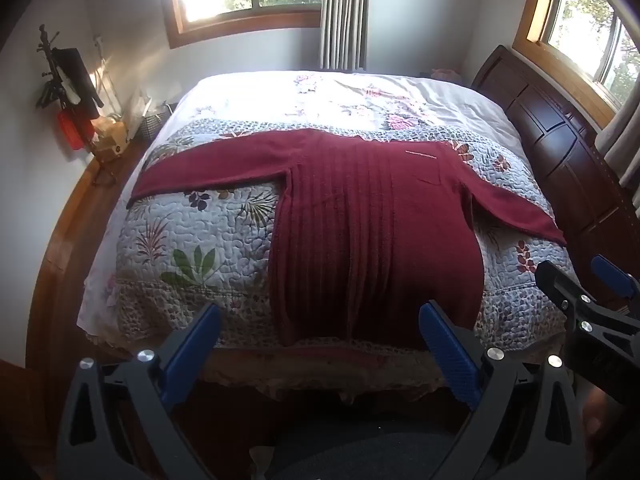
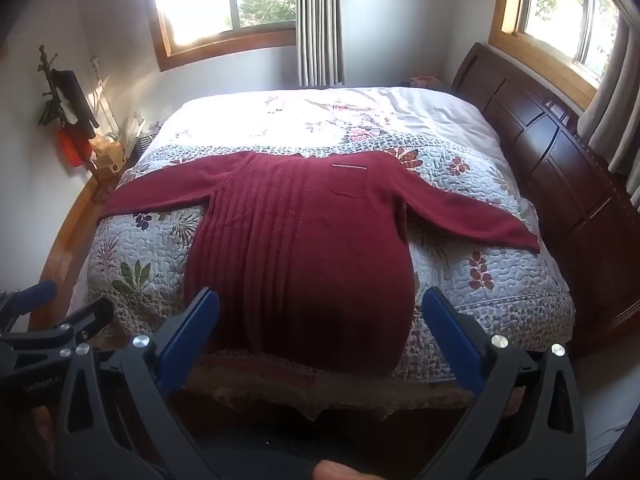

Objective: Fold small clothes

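A dark red sweater (image 2: 304, 232) lies flat on the bed (image 2: 500, 280), sleeves spread out to both sides, hem at the near edge. The left claw (image 1: 320, 344) and right claw (image 2: 320, 328) hover before it, both released and holding nothing.

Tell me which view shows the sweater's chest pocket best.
The right wrist view: the chest pocket on the red sweater sits near frame centre, its outline and pale top trim clear. The left wrist view shows the pocket too, fainter and skewed.
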The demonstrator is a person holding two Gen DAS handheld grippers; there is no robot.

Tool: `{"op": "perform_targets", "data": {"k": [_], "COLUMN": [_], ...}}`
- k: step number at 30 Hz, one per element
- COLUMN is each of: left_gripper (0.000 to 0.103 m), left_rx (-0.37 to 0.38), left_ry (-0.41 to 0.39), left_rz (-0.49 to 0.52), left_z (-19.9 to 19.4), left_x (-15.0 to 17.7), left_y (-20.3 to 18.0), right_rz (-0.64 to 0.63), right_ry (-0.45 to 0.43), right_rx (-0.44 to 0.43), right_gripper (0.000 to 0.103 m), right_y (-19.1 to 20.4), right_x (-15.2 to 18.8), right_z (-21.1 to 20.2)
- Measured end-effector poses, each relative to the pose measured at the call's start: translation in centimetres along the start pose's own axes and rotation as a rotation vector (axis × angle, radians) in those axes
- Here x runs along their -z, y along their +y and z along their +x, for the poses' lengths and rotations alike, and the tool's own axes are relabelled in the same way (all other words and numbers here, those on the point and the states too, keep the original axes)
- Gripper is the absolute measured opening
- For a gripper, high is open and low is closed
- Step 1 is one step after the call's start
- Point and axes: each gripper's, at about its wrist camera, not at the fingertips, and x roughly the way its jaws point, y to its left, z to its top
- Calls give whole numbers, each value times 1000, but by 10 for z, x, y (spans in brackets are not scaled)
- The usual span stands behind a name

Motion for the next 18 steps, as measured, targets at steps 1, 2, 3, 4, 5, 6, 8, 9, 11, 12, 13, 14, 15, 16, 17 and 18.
{"op": "perform_targets", "data": {"k": [1, 2, 3, 4, 5, 6, 8, 9, 11, 12, 13, 14, 15, 16, 17, 18], "left_gripper": [99, 99, 99, 99, 99, 99, 99, 99, 99, 99, 99, 99, 99, 99, 99, 99], "left_rx": [0, 0, 0, 0, 0, -1, 2, 2, 1, 1, 2, 1, -1, -1, -1, 0], "left_ry": [1, 2, 2, 3, 3, 4, -1, -1, -1, 0, -1, -3, -2, -2, -1, -2], "left_rz": [0, 0, 0, 0, 1, 2, -1, 0, 0, -1, -1, 0, 1, 0, -1, 0], "left_z": [0, 0, 0, 0, 0, 1, 0, -1, -1, -1, -1, -1, -1, -1, -1, -1], "left_x": [0, 0, 0, 0, 0, 0, 0, 0, 0, -1, -1, -4, -4, -4, -5, -4], "left_y": [0, 0, 0, 0, -1, -1, 0, 0, 1, 2, 1, -1, -2, -1, -1, -1], "right_rz": [0, -2, 4, 2, 2, 4, 5, 6, 4, 4, 4, 3, 2, 5, 7, 6], "right_ry": [1, 1, 1, 0, -1, -3, -2, -3, -2, -2, -2, 0, -1, -5, -5, -5], "right_rx": [-2, -2, -7, -10, -9, -8, -11, -11, -10, -11, -12, -13, -13, -12, -12, -11], "right_gripper": [100, 100, 100, 100, 100, 100, 100, 100, 100, 100, 100, 100, 100, 100, 100, 100], "right_y": [0, 1, 0, 1, 1, 1, 1, 1, -3, -3, -4, -3, -3, -4, -3, -3], "right_x": [0, 0, 0, 0, 0, -1, -1, -2, 1, 1, 1, 1, 1, 3, 4, 4], "right_z": [0, 1, 0, 0, 0, 1, 2, 3, 0, 1, 1, 2, 1, -1, -1, -1]}}
